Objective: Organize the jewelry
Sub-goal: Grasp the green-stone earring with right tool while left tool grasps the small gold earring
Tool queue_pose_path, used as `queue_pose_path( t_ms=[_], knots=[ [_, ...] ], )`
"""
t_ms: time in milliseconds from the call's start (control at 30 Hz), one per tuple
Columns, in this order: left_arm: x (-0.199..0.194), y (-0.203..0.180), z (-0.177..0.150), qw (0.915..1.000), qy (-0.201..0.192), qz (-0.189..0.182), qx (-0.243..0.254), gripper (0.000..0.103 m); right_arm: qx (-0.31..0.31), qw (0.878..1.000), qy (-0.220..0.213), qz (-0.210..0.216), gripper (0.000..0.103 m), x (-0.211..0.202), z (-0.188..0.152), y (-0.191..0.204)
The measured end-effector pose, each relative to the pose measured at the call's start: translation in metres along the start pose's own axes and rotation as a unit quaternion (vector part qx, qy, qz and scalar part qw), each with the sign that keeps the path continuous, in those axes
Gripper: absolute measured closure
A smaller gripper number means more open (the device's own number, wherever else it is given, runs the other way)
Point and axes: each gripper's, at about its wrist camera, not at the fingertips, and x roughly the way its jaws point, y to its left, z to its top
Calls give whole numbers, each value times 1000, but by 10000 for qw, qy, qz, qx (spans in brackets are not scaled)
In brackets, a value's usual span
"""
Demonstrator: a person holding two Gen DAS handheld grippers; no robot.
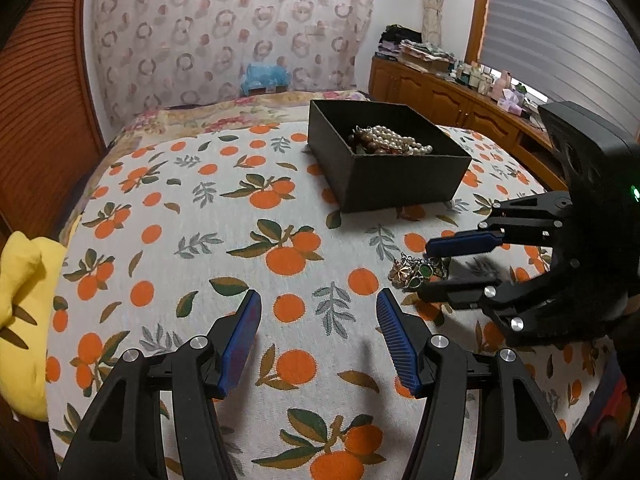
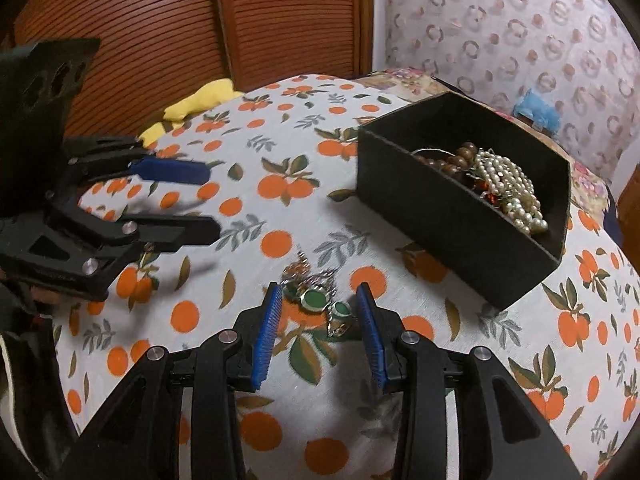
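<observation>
- Here, the bed (image 1: 168, 216) wears a white cover printed with oranges and leaves, and everything sits on it.
- Left gripper (image 1: 318, 312): its blue-padded jaws are spread wide over bare cover, nothing between them.
- Right gripper (image 2: 318, 304): tilted down at the cover, jaws partly drawn in on either side of a small jewelry cluster (image 2: 320, 298) — green stones in metal settings with a bit of chain. The pads flank the piece, yet a gap shows on each side, so they are not pressing it.
- In the left wrist view that same cluster (image 1: 416, 272) lies at about 3 o'clock from the left gripper, between the fingers of the right gripper (image 1: 424, 270), which comes in from the right edge.
- Black box (image 1: 384, 160): open-topped, at roughly 1 o'clock from the left gripper and well apart from the cluster. It holds pearl strands (image 2: 508, 188) heaped against brown wooden beads (image 2: 452, 160).
- A yellow cushion (image 1: 20, 300) lies at the bed's edge — 9 o'clock in the left wrist view.
</observation>
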Motion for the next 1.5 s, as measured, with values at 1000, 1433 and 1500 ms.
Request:
queue_pose_path(
  t_ms=[1000, 1433, 1500],
  knots=[
    [4, -12, -1, 10000, 36, -57, 59, 46, 131, 9986, -242, -443, 99, -6, 8, -5],
    [4, -11, -1, 10000, 37, -59, 64, 46, 121, 9991, -148, -373, 81, 1, 10, -2],
    [4, -12, -2, 9999, 39, -61, 71, 46, 75, 9990, -81, -428, 81, 6, 10, 0]
  ],
)
